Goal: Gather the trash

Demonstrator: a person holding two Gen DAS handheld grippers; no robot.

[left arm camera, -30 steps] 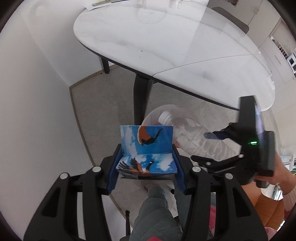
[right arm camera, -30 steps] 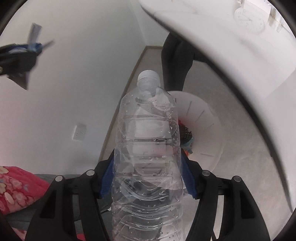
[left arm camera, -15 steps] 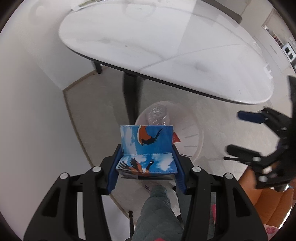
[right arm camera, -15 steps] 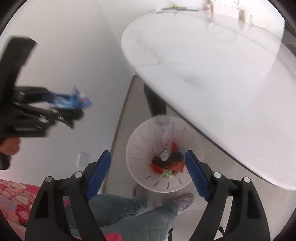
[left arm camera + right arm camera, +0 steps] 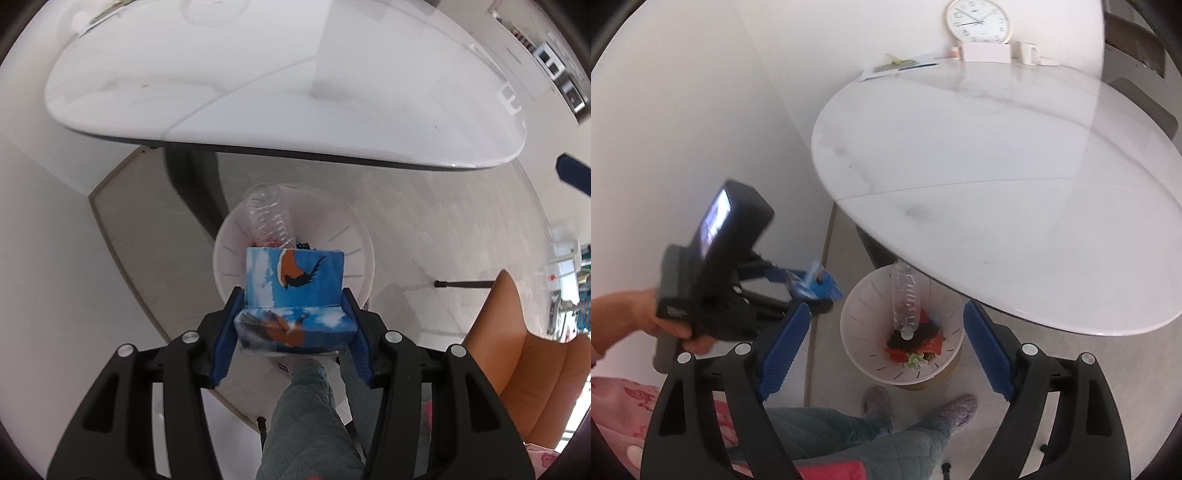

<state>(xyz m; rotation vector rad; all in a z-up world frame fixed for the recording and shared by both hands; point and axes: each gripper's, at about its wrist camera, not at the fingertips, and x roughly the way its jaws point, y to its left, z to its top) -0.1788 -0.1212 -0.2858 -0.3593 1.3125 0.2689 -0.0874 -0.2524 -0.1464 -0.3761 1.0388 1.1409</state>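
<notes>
My left gripper [image 5: 291, 332] is shut on a blue carton with an orange bird print [image 5: 293, 295] and holds it above the white trash bin [image 5: 354, 240] on the floor. A clear plastic bottle [image 5: 267, 218] stands cap down inside the bin. In the right wrist view my right gripper [image 5: 886, 350] is open and empty, high above the bin [image 5: 857, 325], with the bottle [image 5: 905, 299] leaning over red and dark scraps. The left gripper with the carton [image 5: 812, 280] shows at the left, near the bin's rim.
A white oval marble table [image 5: 277, 74] [image 5: 997, 184] overhangs the bin; its dark leg [image 5: 192, 184] stands beside it. An orange chair [image 5: 517, 350] is at the right. The person's legs and slippers [image 5: 916, 410] are below. A white wall is at the left.
My right gripper opened, dropped the bottle into the bin and rose away. My left gripper moved the carton over the bin.
</notes>
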